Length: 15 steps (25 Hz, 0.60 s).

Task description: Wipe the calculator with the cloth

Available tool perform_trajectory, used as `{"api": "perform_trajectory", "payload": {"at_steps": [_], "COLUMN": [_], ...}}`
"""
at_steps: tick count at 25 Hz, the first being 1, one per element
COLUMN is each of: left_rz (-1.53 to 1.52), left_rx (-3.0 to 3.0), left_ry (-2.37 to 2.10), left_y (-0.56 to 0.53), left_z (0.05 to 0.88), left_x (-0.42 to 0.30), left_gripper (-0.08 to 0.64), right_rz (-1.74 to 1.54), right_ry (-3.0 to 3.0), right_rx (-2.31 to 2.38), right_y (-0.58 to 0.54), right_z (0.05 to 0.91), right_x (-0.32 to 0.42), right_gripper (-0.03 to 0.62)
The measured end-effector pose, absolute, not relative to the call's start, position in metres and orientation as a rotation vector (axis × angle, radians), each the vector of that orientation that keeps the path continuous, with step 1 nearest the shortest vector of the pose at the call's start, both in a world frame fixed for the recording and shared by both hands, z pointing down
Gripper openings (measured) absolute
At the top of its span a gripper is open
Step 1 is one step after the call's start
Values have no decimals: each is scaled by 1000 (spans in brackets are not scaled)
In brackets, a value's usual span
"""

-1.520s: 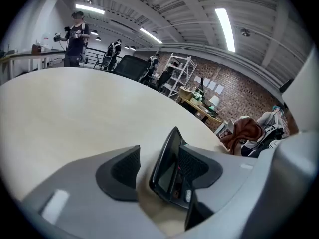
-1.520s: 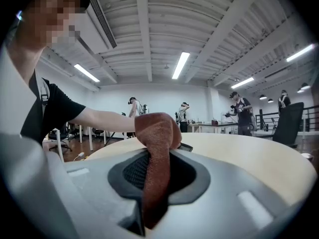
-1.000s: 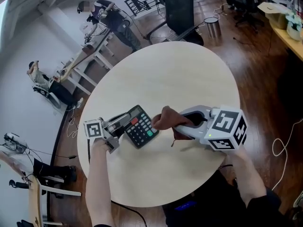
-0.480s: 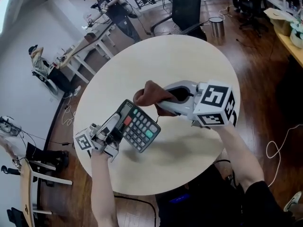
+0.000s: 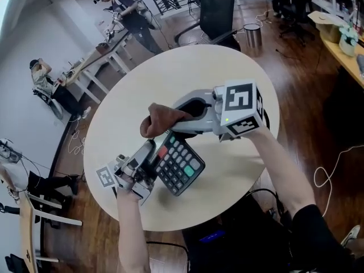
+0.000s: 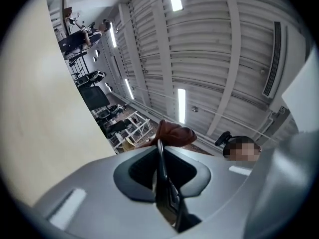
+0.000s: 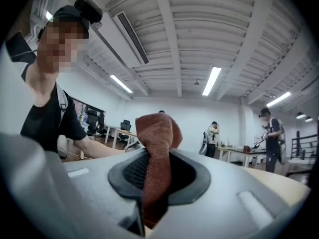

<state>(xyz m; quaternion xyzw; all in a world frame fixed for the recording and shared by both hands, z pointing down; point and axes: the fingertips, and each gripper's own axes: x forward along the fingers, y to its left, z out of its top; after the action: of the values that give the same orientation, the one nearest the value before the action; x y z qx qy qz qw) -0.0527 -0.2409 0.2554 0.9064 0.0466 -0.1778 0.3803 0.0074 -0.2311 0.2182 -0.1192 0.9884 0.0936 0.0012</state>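
Observation:
In the head view, a dark calculator (image 5: 179,164) with coloured keys is held tilted above the round table. My left gripper (image 5: 147,162) is shut on its left edge. In the left gripper view the calculator (image 6: 163,188) shows edge-on, pinched between the jaws. A reddish-brown cloth (image 5: 161,120) is bunched in my right gripper (image 5: 175,119), which is shut on it. The cloth sits at the calculator's far end, just above the display. In the right gripper view the cloth (image 7: 155,148) hangs between the closed jaws. Beyond the calculator's edge the cloth (image 6: 174,133) also shows in the left gripper view.
The pale round table (image 5: 227,73) lies under both grippers. A black office chair (image 5: 219,13) and a metal bin (image 5: 253,34) stand beyond its far side. People work at desks (image 5: 96,53) at the far left. Wooden floor surrounds the table.
The left gripper has lifted the calculator off the table and tipped it, drawing nearer to me. The right gripper has carried the cloth up and leftwards to the calculator's far end.

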Motion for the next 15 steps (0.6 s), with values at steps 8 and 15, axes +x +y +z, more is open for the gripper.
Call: {"api": "perform_trajectory", "payload": {"at_steps": [8, 15], "left_rz": [-470, -490], "left_rx": [2259, 2254], "left_ry": [37, 55], "left_y": [-256, -247], "left_z": [252, 252], "left_x": [-80, -78], "left_gripper": [52, 54], "right_rz": [216, 84], "right_ry": [3123, 3027], "right_rx": [-42, -324], "right_y": [-180, -249], "right_z": [233, 192], "right_x": [20, -8], "right_gripper": [64, 64]}}
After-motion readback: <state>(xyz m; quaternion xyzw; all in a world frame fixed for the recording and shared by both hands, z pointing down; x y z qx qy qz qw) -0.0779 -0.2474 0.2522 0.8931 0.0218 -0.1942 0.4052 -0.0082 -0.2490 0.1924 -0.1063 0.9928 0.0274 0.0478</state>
